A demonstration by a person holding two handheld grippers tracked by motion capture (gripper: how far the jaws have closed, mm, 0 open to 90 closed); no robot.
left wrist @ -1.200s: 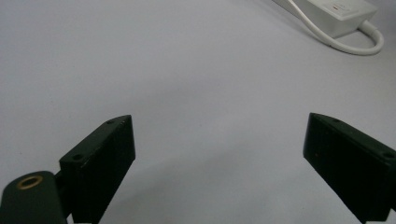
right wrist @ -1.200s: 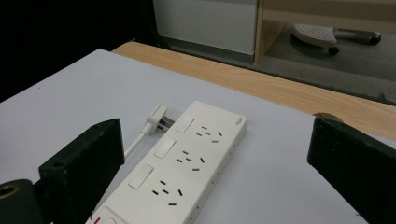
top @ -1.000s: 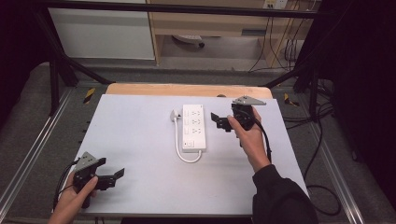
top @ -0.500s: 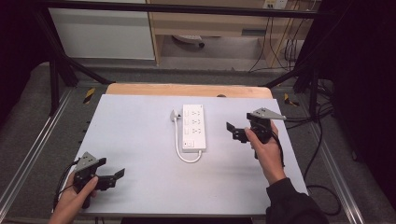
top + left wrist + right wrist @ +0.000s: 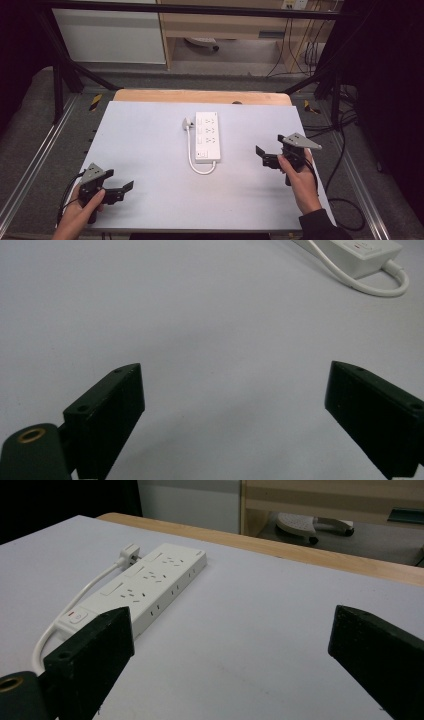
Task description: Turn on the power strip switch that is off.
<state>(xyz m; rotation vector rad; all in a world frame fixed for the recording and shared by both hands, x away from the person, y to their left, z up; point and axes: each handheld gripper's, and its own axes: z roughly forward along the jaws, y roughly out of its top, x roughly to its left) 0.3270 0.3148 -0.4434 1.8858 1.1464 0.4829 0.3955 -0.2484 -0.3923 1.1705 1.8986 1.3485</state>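
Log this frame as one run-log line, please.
left hand-held gripper: open, empty, near-left corner | right hand-held gripper: open, empty, right of strip | power strip: mid-table, cord looped, untouched

A white power strip [image 5: 207,136] lies near the middle of a pale grey table [image 5: 150,145], closer to the far edge. Its white cable [image 5: 192,159] loops from the near end back to a plug [image 5: 187,123] beside the strip's far left corner.
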